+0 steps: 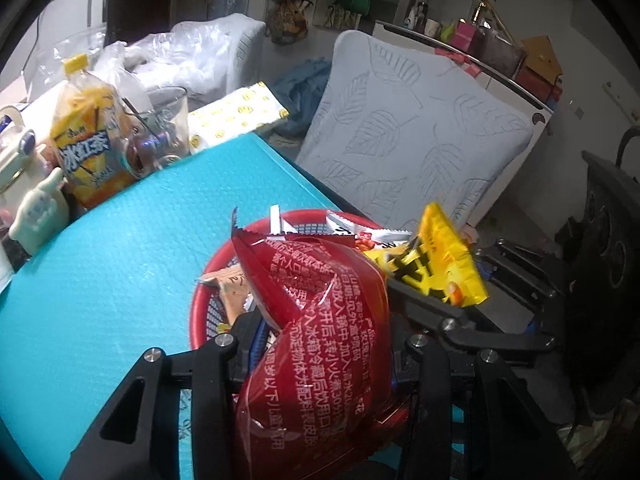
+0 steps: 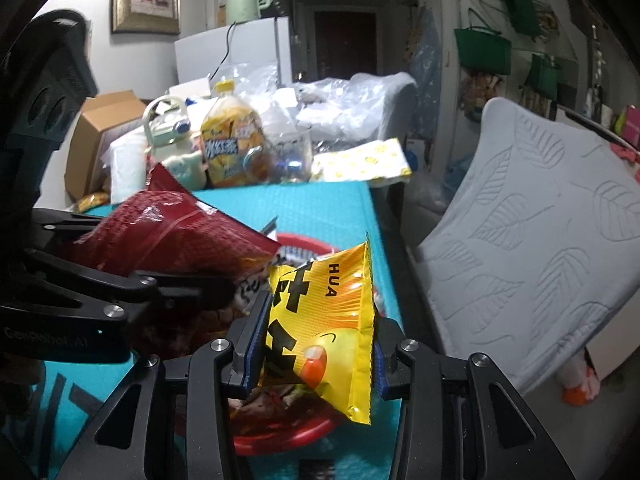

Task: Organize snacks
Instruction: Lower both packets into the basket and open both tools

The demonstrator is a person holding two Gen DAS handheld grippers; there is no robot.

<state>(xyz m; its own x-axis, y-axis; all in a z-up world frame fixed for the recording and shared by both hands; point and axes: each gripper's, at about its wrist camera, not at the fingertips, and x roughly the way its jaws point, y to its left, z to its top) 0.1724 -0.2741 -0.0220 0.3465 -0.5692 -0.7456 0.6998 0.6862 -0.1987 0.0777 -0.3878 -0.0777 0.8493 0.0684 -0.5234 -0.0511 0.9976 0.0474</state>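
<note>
Snacks are going into the red basket (image 1: 200, 304), which sits on the teal mat (image 1: 120, 260) near the table's right edge, and the step in hand looks like a two-handed delivery, each gripper bringing one packet over the rim.

On the left, the left gripper (image 1: 316, 360) has its fingers pinched on a large red packet (image 1: 320, 300). The film is glossy and crinkled, printed with white text, with a sawtooth seal at the top end; it looks puffed and light, and it hangs above the basket's near half. An orange-brown packet (image 1: 228, 292) and a white one (image 1: 360, 232) already lie inside, partly hidden under it.

To the right, the right gripper (image 2: 316, 344) clamps a yellow packet (image 2: 324, 320) between its blue pads, squeezing it at the sides. It is shiny, with bold black characters and a small cartoon figure, and it stands nearly upright over the basket's right side, its lower corner hanging just above the rim.

Next, I judge, each packet needs lowering until it rests on the pile, then a clean letting go. The red one is bulky and could slide off the heap or tip over the rim; the yellow one sits close to the table edge, so it should be placed inward, toward the basket's middle.
</note>
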